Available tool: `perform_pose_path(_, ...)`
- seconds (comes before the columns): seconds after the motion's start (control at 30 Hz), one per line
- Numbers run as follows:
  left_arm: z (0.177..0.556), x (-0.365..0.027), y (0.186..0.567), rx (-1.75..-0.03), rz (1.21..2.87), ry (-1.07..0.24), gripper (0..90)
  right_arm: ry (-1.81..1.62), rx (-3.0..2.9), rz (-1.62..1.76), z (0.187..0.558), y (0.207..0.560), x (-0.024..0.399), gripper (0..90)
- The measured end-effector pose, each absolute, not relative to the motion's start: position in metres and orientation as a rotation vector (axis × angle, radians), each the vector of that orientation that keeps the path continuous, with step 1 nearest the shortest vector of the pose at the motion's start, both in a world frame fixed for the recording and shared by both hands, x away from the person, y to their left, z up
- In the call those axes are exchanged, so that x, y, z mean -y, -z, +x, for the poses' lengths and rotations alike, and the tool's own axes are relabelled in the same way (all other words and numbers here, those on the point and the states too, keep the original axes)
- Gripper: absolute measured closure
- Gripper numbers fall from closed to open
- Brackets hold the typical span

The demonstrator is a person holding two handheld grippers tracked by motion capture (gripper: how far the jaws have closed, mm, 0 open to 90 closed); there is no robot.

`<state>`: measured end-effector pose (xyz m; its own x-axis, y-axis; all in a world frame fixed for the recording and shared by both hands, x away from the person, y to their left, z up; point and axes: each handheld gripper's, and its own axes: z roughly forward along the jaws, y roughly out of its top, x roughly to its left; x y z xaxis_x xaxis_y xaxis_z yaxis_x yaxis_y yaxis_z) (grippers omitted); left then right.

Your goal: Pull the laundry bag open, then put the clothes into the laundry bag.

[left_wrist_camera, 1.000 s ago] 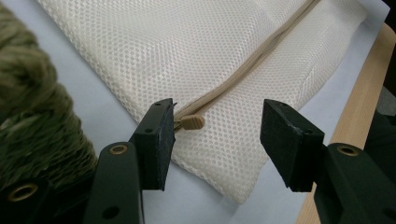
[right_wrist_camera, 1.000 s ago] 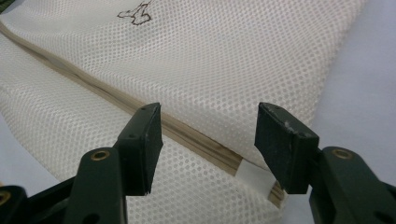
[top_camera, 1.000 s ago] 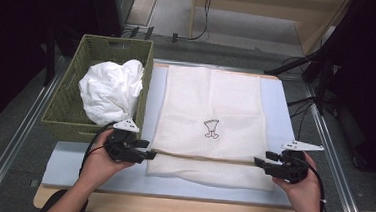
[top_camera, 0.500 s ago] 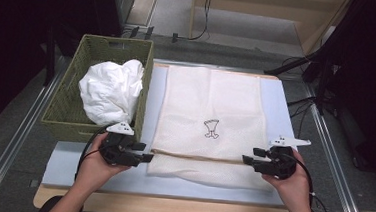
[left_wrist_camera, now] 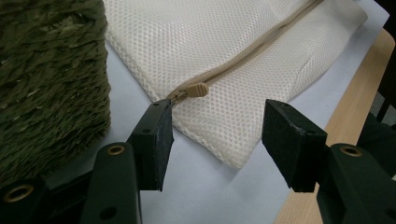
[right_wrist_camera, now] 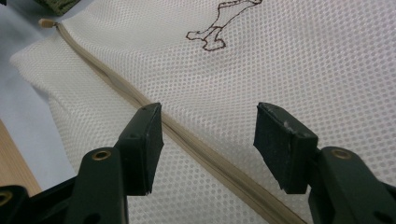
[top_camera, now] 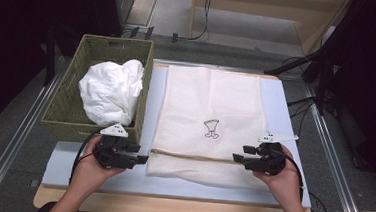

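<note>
- Sitting at the far left of the blue mat (top_camera: pixel 286 108), a green woven basket (top_camera: pixel 65 112) holds a crumpled white cloth (top_camera: pixel 111 91); the basket's right wall runs just beside the mesh bag's left edge.
- Left gripper (top_camera: pixel 135 155) is at the bag's near-left corner, jaws apart and gripping nothing; in the left gripper view the tan zipper pull (left_wrist_camera: pixel 197 89) lies just beyond its left jaw tip.
- Cream mesh laundry bag (top_camera: pixel 211 102) lies flat on the mat, a small brown embroidered figure (top_camera: pixel 211 128) near its middle, and its tan zipper (right_wrist_camera: pixel 154 116) runs across the near end.
- Right gripper (top_camera: pixel 240 159) is over the bag's near-right end, jaws wide with nothing held; in the right gripper view the zipper passes just inside its left jaw.
</note>
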<state>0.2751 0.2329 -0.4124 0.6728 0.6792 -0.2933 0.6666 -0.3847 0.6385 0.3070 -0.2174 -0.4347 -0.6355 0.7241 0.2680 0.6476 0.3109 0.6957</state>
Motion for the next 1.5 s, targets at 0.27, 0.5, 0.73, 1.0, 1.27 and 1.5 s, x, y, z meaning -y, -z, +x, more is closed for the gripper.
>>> perform_pose_path(0.27, 0.275, -0.239, 0.412, -1.043, 2.097, -0.027, 43.9, -1.250, -2.474, 1.275, 0.308, 0.435, 0.208, 43.5)
perform_pose_path(0.5, 0.275, -0.238, 0.412, -1.032, 2.112, -0.028, 43.9, -1.230, -2.511, 1.249, 0.309, 0.438, 0.196, 44.1)
perform_pose_path(0.73, 0.274, -0.237, 0.412, -1.022, 2.109, -0.033, 44.0, -1.226, -2.499, 1.242, 0.308, 0.439, 0.190, 43.9)
perform_pose_path(1.0, 0.274, -0.237, 0.412, -1.020, 2.109, -0.033, 44.3, -1.208, -2.515, 1.211, 0.309, 0.442, 0.177, 43.9)
perform_pose_path(1.27, 0.274, -0.235, 0.412, -1.007, 2.114, -0.030, 44.3, -1.214, -2.525, 1.265, 0.316, 0.446, 0.169, 43.2)
perform_pose_path(1.5, 0.274, -0.233, 0.412, -0.998, 2.122, -0.031, 44.3, -1.162, -2.555, 1.201, 0.319, 0.453, 0.148, 37.2)
